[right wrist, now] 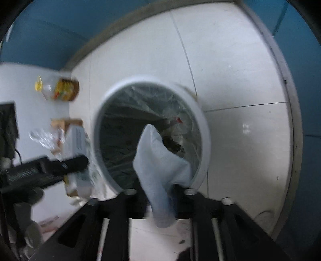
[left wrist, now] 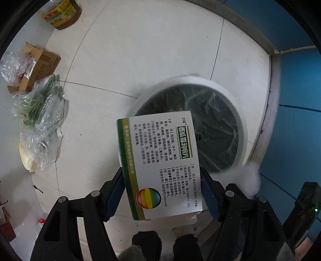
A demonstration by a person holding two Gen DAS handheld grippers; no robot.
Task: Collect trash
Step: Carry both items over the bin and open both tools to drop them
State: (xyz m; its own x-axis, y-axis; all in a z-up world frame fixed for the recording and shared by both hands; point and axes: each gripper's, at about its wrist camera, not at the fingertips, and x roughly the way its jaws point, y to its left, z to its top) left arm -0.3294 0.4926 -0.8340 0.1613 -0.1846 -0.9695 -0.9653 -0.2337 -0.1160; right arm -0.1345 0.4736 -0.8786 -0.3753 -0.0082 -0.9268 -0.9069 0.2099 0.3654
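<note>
My left gripper [left wrist: 163, 186] is shut on a white and green medicine box [left wrist: 160, 160], held above the floor at the near rim of a white round trash bin [left wrist: 243, 128] lined with a clear bag. My right gripper [right wrist: 160, 192] is shut on a pale white tissue [right wrist: 160, 160] that hangs over the near rim of the same bin [right wrist: 204, 124]. The tissue also shows at the right in the left wrist view [left wrist: 248, 180]. The left gripper with its box shows at the left in the right wrist view [right wrist: 60, 166].
On the tiled floor to the left lie a torn cardboard box [left wrist: 38, 66], crumpled clear plastic bags [left wrist: 42, 112], a yellow-labelled container [left wrist: 62, 14] and small scraps [left wrist: 6, 220]. A blue wall [left wrist: 297, 120] with a grey skirting runs behind the bin.
</note>
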